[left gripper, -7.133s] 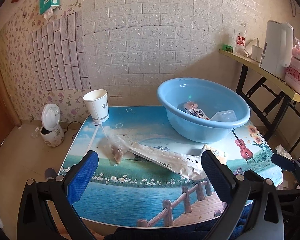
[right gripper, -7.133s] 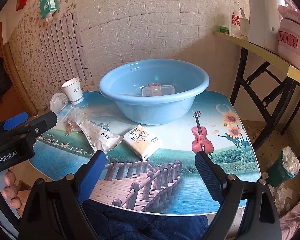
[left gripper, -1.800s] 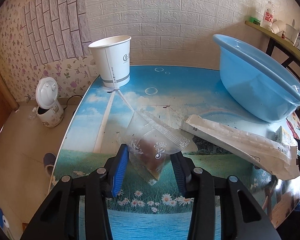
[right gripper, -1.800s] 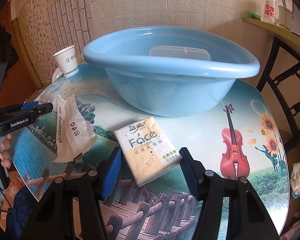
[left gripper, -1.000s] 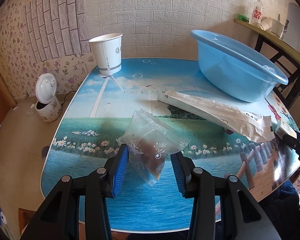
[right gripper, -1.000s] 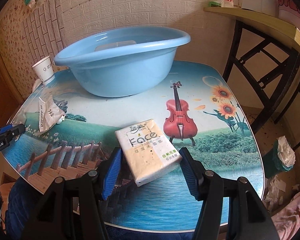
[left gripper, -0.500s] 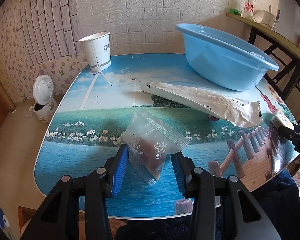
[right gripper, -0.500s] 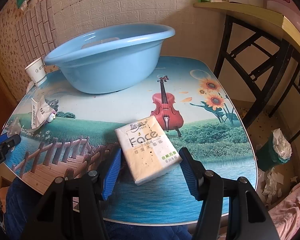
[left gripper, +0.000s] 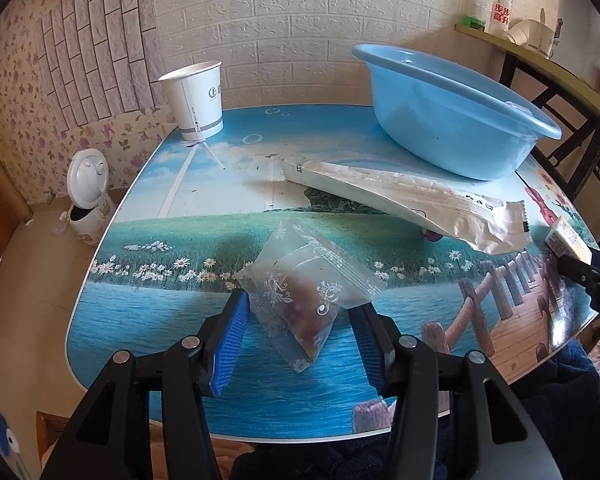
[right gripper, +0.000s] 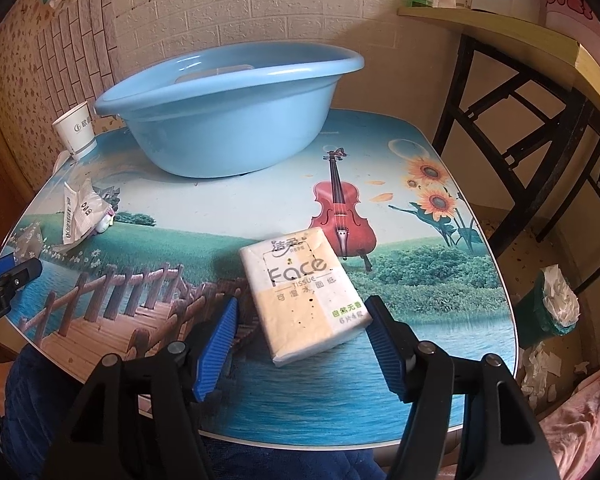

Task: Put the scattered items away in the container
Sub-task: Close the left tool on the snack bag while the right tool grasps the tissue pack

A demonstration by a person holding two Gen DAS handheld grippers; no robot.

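My left gripper [left gripper: 300, 320] is shut on a clear plastic snack bag [left gripper: 308, 292] with brown contents and holds it above the table's near side. My right gripper [right gripper: 300, 328] is shut on a white and cream "Face" tissue pack [right gripper: 304, 292], lifted over the front of the table. The blue plastic basin [left gripper: 452, 108] stands at the back of the table; in the right wrist view the basin [right gripper: 228, 108] shows a clear box inside. A long white wrapper [left gripper: 404, 204] lies on the table in front of the basin.
A white paper cup [left gripper: 194, 100] stands at the table's back left corner. The picture-printed table [left gripper: 180, 240] ends close to me. A small white appliance [left gripper: 88, 196] sits on the floor at left. A black-framed side table [right gripper: 520, 80] and a bin [right gripper: 552, 304] stand at right.
Both grippers closed on their items and lifted them off the table, then drew back toward the near edge. The white wrapper stays on the table.
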